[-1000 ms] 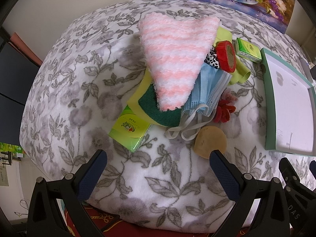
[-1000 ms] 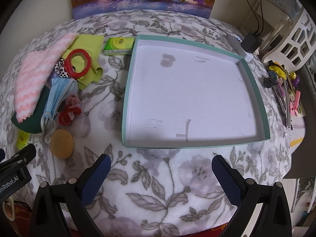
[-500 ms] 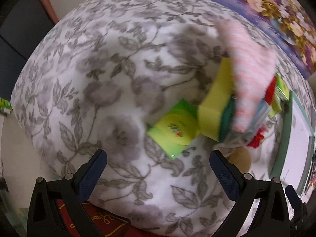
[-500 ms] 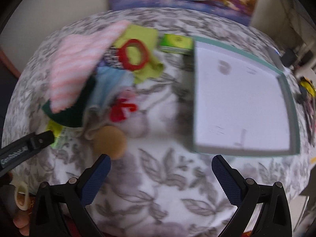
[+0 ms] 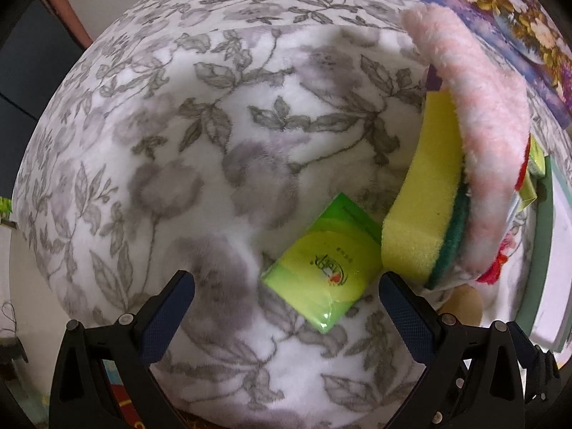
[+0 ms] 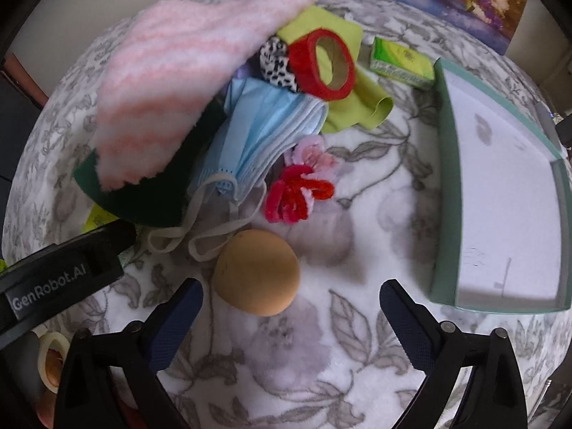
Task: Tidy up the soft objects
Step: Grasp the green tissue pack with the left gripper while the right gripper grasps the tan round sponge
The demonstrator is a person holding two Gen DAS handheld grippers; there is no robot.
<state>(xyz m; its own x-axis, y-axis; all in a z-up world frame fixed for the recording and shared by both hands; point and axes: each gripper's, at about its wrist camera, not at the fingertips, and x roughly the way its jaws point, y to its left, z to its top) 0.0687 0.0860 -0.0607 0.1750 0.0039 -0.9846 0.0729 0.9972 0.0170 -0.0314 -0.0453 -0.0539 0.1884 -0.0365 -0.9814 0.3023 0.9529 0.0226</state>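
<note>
**Sorting not yet begun: soft things are lying heaped beside an empty tray**

Two handheld grippers are hovering over a floral blanket. The left gripper is standing with fingers apart, holding nothing, a green tissue pack lying between them. The right gripper is likewise spread and empty, a tan round sponge lying just ahead. Behind it a pile is sitting: a pink striped cloth draped over a yellow-green scouring sponge, a blue face mask, a red tape roll and a red fuzzy flower. The teal-rimmed tray to the right is holding nothing, so seemingly everything is waiting to be moved
</note>
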